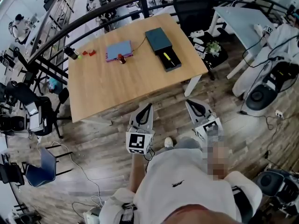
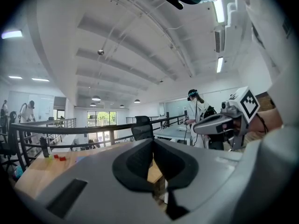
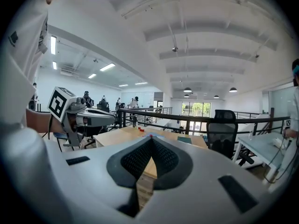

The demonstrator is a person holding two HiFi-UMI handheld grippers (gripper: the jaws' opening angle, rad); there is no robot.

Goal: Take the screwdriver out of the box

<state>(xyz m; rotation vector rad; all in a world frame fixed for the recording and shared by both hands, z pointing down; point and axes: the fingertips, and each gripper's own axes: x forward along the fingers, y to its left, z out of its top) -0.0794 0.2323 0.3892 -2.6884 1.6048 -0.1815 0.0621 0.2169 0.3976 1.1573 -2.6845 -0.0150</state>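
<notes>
An open black box (image 1: 170, 61) lies near the right edge of the wooden table (image 1: 117, 87). A yellow-handled screwdriver (image 1: 167, 57) rests inside it, and the dark lid (image 1: 158, 39) lies just behind. Both grippers hang over the floor in front of the table's near edge, well short of the box. My left gripper (image 1: 145, 107) is shut and empty, its tips meeting in the left gripper view (image 2: 153, 140). My right gripper (image 1: 190, 104) is shut and empty too (image 3: 151, 139). Each points toward the table.
On the table's far left lie a blue pad (image 1: 118, 50), a small red object (image 1: 121, 58) and red blocks (image 1: 89, 53). A black office chair (image 1: 194, 8) stands behind the table, a grey desk (image 1: 243, 17) to the right, and a dark railing (image 1: 93, 15) runs along the back.
</notes>
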